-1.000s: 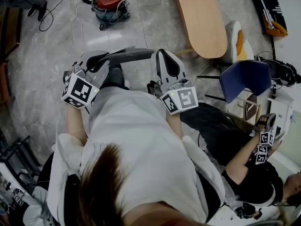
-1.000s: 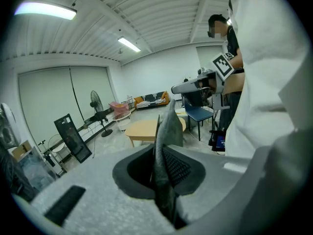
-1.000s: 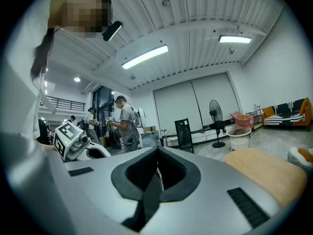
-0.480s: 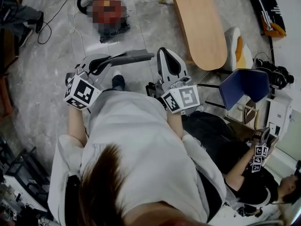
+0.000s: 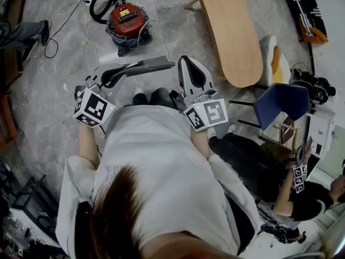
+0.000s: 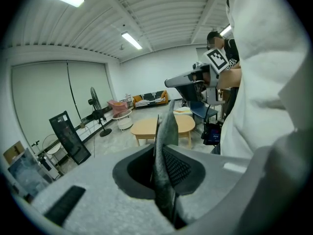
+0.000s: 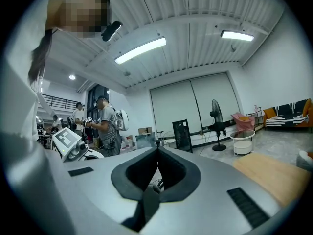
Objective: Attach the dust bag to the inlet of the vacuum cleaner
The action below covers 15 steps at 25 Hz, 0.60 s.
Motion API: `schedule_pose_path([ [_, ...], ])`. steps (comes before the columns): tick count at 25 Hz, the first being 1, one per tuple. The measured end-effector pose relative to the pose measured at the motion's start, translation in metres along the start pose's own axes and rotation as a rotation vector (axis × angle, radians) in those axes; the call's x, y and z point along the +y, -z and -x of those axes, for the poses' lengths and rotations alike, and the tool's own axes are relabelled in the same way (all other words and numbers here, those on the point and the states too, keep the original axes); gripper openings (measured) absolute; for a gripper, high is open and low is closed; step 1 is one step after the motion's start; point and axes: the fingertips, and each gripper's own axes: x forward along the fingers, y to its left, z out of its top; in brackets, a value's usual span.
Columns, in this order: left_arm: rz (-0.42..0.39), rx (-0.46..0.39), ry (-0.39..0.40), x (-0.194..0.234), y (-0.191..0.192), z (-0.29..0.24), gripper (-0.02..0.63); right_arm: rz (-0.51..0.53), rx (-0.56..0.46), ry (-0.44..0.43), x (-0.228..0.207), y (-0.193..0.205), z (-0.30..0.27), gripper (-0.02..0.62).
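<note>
The red vacuum cleaner (image 5: 126, 19) with its black hose stands on the floor ahead, at the top of the head view. My left gripper (image 5: 111, 70) is shut on the grey dust bag (image 5: 152, 65), which sticks out flat to the right. In the left gripper view the bag (image 6: 165, 131) stands edge-on, pinched between the jaws of the left gripper (image 6: 157, 153). My right gripper (image 5: 188, 62) is beside it, shut and holding nothing. Its jaws meet with nothing between them in the right gripper view (image 7: 157, 150). Both grippers are well short of the vacuum cleaner.
An oval wooden table (image 5: 232, 31) stands to the right of the vacuum cleaner. A blue chair (image 5: 283, 101) and a seated person (image 5: 253, 166) are at the right. Another person's leg (image 5: 21, 31) and a floor cable (image 5: 64, 9) are at the upper left.
The vacuum cleaner has come lower and nearer in the head view as I moved toward it. Both grippers keep their grip and pose, the bag still held out.
</note>
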Motion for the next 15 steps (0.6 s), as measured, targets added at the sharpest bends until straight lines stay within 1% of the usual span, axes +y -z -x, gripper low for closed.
schedule_pose_path([
  [6,0.019,0.001,-0.011,0.018,0.007,0.001,0.037,0.010,0.002,0.011,-0.007,-0.006,-0.019,0.003],
  [15,0.051,0.011,-0.036,0.042,0.010,-0.011,0.038,-0.013,0.019,-0.032,-0.023,-0.001,-0.054,0.002],
])
